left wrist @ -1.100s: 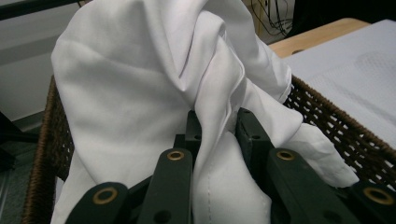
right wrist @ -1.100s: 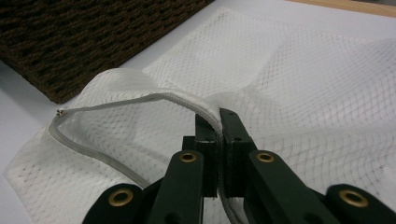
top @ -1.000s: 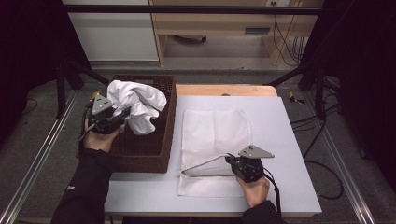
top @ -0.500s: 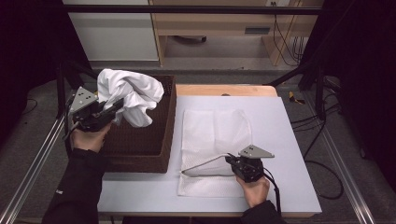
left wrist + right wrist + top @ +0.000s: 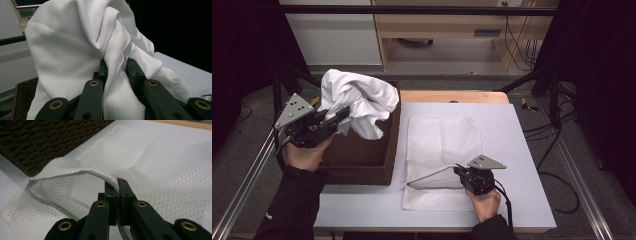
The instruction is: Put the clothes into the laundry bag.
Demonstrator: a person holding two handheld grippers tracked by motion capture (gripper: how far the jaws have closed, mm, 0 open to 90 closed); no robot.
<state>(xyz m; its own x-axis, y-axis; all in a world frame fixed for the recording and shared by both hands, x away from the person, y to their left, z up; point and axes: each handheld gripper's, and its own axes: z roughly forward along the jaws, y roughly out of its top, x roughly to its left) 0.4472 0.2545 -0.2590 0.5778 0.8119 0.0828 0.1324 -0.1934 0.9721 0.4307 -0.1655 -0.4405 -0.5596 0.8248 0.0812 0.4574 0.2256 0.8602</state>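
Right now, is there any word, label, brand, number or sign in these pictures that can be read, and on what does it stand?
None can be read.
Sleeve: a small pale mark near the bottom edge, too small to read.
White cloth, mesh bag, basket, table: no text.

Wicker basket [image 5: 362,165] walls off mesh bag's [image 5: 444,145] left

Pale grey table [image 5: 522,150] with wooden strip [image 5: 452,96] along far edge. Beyond it, white cabinet [image 5: 337,37], wooden shelf unit [image 5: 447,22]. Black cables [image 5: 557,165] trail on grey floor, right side.
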